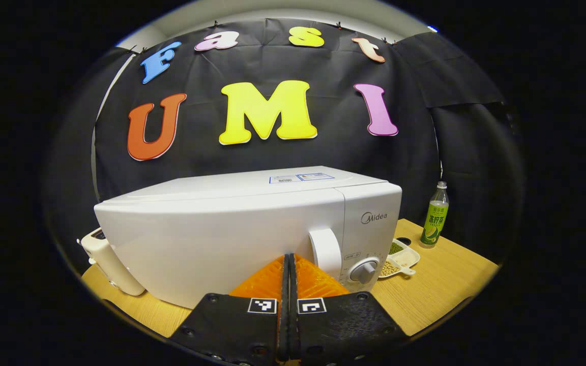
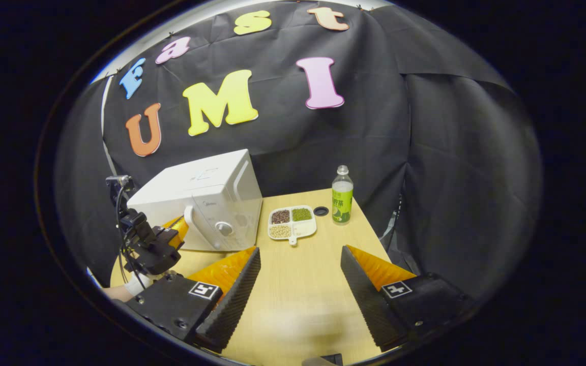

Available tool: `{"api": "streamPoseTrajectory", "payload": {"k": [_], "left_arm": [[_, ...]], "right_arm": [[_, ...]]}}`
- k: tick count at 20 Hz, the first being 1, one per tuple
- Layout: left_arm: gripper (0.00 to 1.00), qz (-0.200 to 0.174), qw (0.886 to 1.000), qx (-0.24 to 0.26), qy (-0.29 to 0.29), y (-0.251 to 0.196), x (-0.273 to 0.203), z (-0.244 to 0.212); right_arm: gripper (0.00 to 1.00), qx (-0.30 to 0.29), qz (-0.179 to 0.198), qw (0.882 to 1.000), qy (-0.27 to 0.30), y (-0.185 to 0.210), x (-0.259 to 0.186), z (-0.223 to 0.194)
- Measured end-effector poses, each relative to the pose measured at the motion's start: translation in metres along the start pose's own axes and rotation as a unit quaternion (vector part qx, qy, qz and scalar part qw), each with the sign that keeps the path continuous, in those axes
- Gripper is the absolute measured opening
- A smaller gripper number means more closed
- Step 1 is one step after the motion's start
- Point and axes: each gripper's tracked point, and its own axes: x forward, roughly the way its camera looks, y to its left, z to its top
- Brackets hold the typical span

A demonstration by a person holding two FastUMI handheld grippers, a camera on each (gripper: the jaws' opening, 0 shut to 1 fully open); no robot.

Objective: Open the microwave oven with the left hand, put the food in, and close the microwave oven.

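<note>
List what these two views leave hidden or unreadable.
- Microwave interior: door shut in both views.
- Object left of the microwave: left gripper view, half hidden behind the oven, unidentifiable.
- Bottle label: too small in both views.
- Small dark round thing beside the food tray: right gripper view, too small to identify.

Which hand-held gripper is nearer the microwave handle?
Left. The left hand-held gripper sits right at the microwave handle; the right hand-held gripper hangs back over the table.
</note>
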Motion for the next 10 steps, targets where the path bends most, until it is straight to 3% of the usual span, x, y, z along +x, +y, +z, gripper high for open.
{"api": "streamPoseTrajectory", "payload": {"k": [1,2,4,5,6,7,10], "left_arm": [[0.01,0.003,1.0,0.003,-0.001,0.004,-0.002,0.002],[0.01,0.001,1.0,-0.001,0.001,0.004,-0.004,0.001],[0.01,0.008,1.0,-0.003,0.004,0.009,-0.012,0.0],[0.01,0.014,1.0,-0.001,0.006,0.012,-0.017,0.001],[0.01,0.006,1.0,-0.002,0.01,0.011,-0.021,0.0],[0.06,-0.002,1.0,-0.006,0.013,0.009,-0.03,-0.002],[0.74,0.015,1.0,0.007,0.013,0.019,-0.049,0.0]], "right_arm": [[0.92,-0.002,0.0,1.0,-0.003,0.001,-0.002,0.002],[1.0,-0.003,0.001,1.0,-0.006,0.001,-0.001,0.003],[1.0,-0.007,0.003,1.0,-0.007,0.003,-0.003,0.004],[0.92,-0.01,0.002,1.0,-0.008,0.003,-0.004,0.004],[0.92,-0.013,0.0,1.0,-0.013,0.003,-0.006,0.007],[1.0,-0.017,0.001,1.0,-0.017,0.003,-0.008,0.009],[1.0,-0.026,0.0,0.999,-0.027,0.007,-0.013,0.013]]}}
